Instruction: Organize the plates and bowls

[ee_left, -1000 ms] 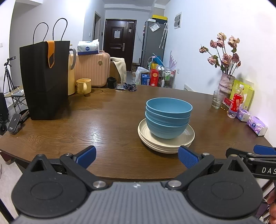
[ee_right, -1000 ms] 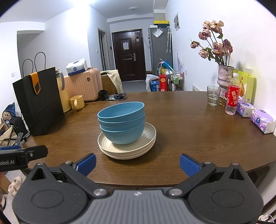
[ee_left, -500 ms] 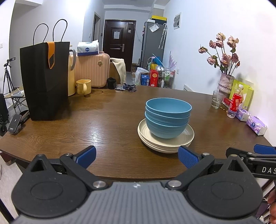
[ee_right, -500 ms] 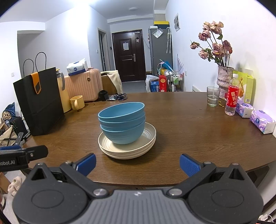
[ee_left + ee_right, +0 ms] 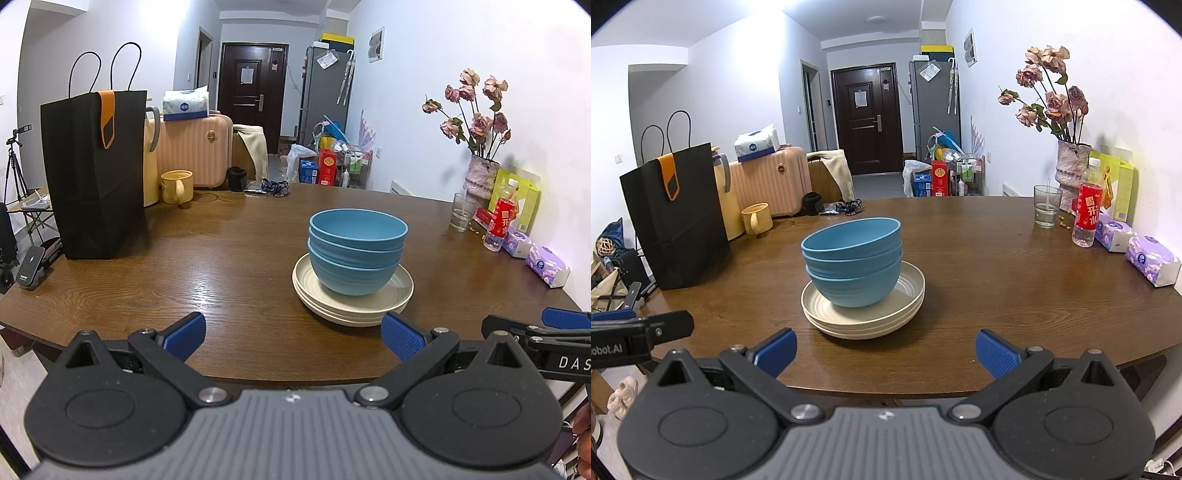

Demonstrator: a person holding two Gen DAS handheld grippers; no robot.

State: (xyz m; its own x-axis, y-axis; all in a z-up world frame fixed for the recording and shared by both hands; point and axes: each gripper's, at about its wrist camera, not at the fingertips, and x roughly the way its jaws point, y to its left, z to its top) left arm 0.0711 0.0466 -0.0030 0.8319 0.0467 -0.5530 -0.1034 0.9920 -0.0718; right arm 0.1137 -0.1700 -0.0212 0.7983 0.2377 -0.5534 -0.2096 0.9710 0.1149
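Nothing much has moved since 1 second ago: both tongs hang short of the worktop edge, and the stack sits where it sat.

Left wrist view: the left tongs (image 5: pixel 291 336) are spread wide and empty, just short of the near edge of the worktop (image 5: pixel 184 266). 3 nested blue bowls (image 5: pixel 356 251) stand on a pile of cream plates (image 5: pixel 351 306), ahead and a little to the right. The right tongs (image 5: pixel 554 332) poke in at the right margin. A black paper bag (image 5: pixel 94 173) stands well apart on the left.

Right wrist view: the right tongs (image 5: pixel 884 352) are likewise spread and hold nothing. The bowls (image 5: pixel 851 264) and plates (image 5: pixel 864 321) lie ahead, slightly left of centre, bowls off-centre toward the plates' left rim.

These look like light, stiff, smooth ware, likely slippery. A pinch over the top bowl's rim seems the best hold, lifting 1 at a time so the nested ones do not cling.
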